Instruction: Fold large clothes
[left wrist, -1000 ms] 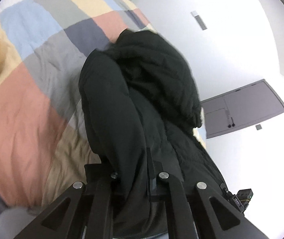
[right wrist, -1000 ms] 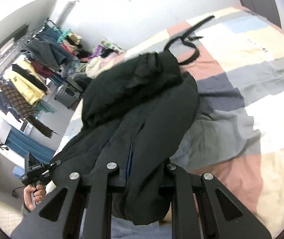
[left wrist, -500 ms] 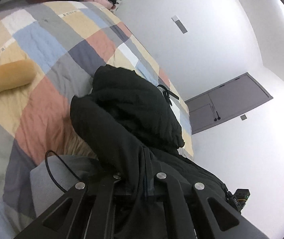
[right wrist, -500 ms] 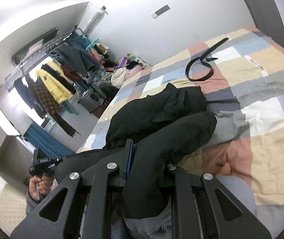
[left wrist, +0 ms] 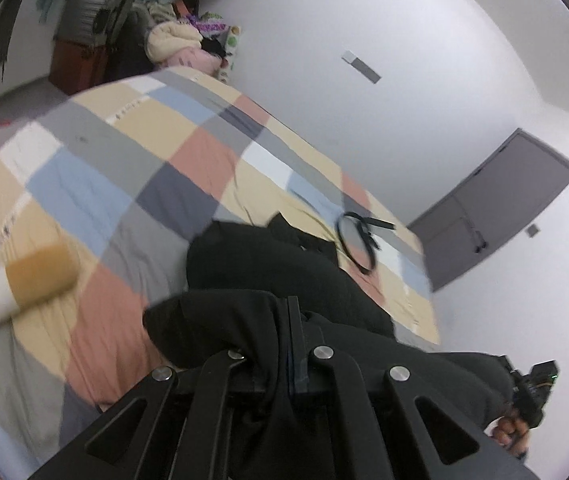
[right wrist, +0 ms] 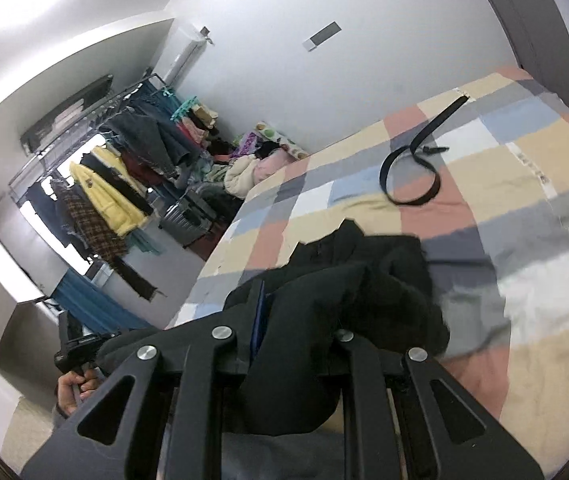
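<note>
A large black jacket lies bunched at the near edge of a patchwork bed quilt. My left gripper is shut on a fold of the jacket, with cloth draped over its fingers. In the right wrist view the jacket hangs between my right gripper, which is shut on it. The fabric stretches between both grippers. The other gripper and its hand show in each view, low at the side.
A black belt lies coiled on the far part of the quilt and also shows in the left wrist view. An orange and white roll lies at left. A clothes rack and a grey door stand beyond.
Both grippers have pulled back toward the near bed edge, dragging the jacket with them. The jacket now sits lower and flatter, and more of the quilt and room shows.
</note>
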